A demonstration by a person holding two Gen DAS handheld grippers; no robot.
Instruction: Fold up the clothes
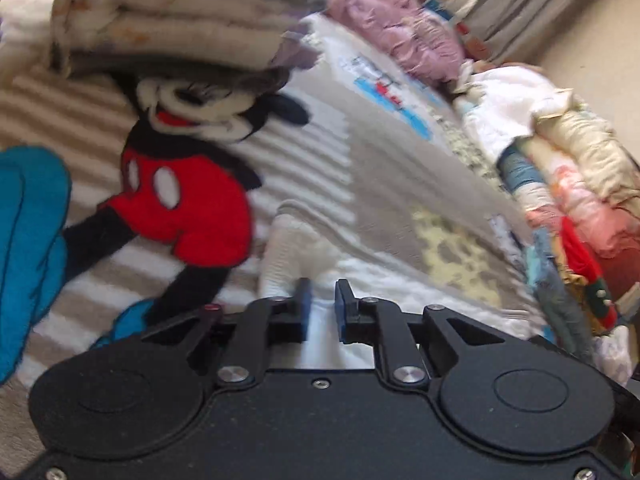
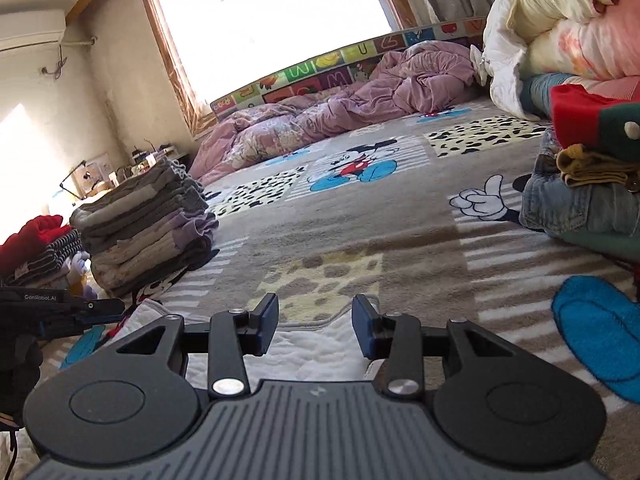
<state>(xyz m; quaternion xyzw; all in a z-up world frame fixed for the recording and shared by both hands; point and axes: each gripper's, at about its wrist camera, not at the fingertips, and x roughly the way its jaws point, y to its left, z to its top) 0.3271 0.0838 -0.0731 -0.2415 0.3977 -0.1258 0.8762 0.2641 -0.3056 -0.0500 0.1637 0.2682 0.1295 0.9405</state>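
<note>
Left tool point(image 1: 321, 304) is pinched on the white quilted garment point(image 1: 296, 248); right tool point(image 2: 315, 326) gapes empty above it, so clamp its near edge before you lift.

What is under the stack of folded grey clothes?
The stack of folded grey clothes sits on the cartoon-print blanket. A cartoon mouse figure's head pokes out from under its edge. What else the stack covers cannot be seen.
</note>
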